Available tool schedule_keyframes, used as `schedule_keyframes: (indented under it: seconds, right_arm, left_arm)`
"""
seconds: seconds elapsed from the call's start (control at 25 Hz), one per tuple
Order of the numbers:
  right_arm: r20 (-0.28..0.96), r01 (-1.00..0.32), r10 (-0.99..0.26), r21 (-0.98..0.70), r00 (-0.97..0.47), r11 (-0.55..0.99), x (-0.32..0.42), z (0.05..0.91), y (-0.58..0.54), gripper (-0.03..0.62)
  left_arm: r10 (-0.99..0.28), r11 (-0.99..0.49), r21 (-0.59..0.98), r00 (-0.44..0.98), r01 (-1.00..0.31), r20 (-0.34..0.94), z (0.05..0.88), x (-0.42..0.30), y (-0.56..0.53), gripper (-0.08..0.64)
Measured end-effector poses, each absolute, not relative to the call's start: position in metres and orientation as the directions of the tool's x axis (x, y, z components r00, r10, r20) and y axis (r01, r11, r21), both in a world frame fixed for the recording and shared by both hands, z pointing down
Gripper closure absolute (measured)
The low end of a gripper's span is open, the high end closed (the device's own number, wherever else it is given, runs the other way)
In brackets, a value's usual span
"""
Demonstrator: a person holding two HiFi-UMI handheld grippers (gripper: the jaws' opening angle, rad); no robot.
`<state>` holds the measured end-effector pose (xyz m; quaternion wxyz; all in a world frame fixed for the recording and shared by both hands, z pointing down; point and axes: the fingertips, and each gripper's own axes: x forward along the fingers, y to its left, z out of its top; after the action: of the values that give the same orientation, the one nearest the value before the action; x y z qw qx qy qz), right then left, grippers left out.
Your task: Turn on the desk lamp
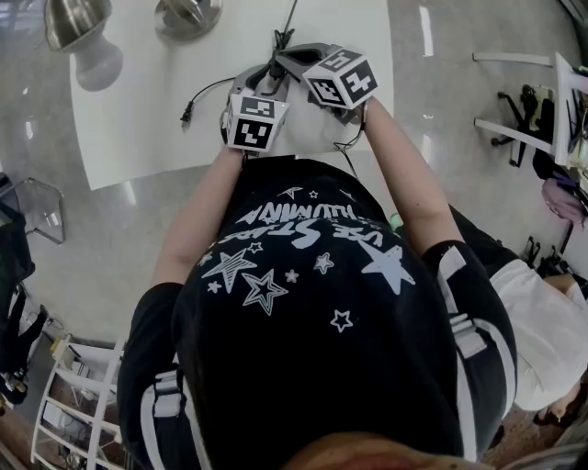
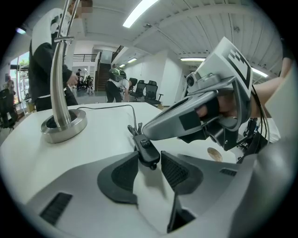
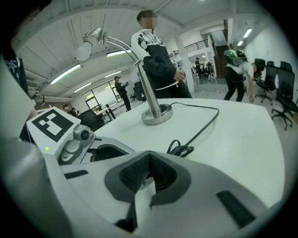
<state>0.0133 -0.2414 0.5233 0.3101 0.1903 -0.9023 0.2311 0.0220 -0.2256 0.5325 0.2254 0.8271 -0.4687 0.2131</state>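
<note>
A silver desk lamp stands at the far left of the white table (image 1: 138, 119), with its shade (image 1: 73, 20) and round base (image 1: 188, 16) in the head view. Its black cord runs toward me to an inline switch (image 2: 146, 149). My left gripper (image 2: 150, 157) holds that switch between its pad tips. My right gripper (image 2: 151, 131), jaws shut, has its tip right at the far end of the switch, by the button. In the right gripper view the lamp base (image 3: 157, 115), bulb head (image 3: 84, 51) and a cord coil (image 3: 180, 149) show; the switch is hidden there.
The cord's plug (image 1: 186, 114) lies loose on the table left of the grippers. A person in a black-and-white jacket (image 3: 156, 60) stands behind the lamp. Office chairs (image 3: 284, 93) and white racks (image 1: 542, 101) stand around the table.
</note>
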Motion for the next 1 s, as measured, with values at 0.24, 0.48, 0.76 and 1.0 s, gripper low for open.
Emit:
schedule_keyframes:
  seconds: [0.24,0.48,0.76,1.0]
  right_arm:
    - [0.629,-0.532,-0.255,-0.299,-0.735,0.792,0.031,0.515,-0.228,0.586]
    - [0.617,-0.560,-0.280,-0.321,-0.735,0.764,0.053,0.507,-0.207,0.586]
    - [0.577,-0.572,-0.328,-0.309,-0.748,0.760,0.071,0.488,-0.185,0.586]
    - [0.520,-0.569,-0.367,-0.305,-0.771,0.764,0.087,0.481,-0.165,0.586]
  left_arm:
    - [-0.686,-0.467,0.155,0.468,-0.870,0.557,0.530,0.020,-0.220,0.405]
    - [-0.716,-0.425,0.167,0.443,-0.890,0.540,0.520,0.019,-0.211,0.405]
    - [-0.743,-0.416,0.158,0.435,-0.895,0.509,0.497,0.023,-0.192,0.405]
    - [-0.798,-0.374,0.146,0.398,-0.916,0.453,0.475,0.017,-0.163,0.405]
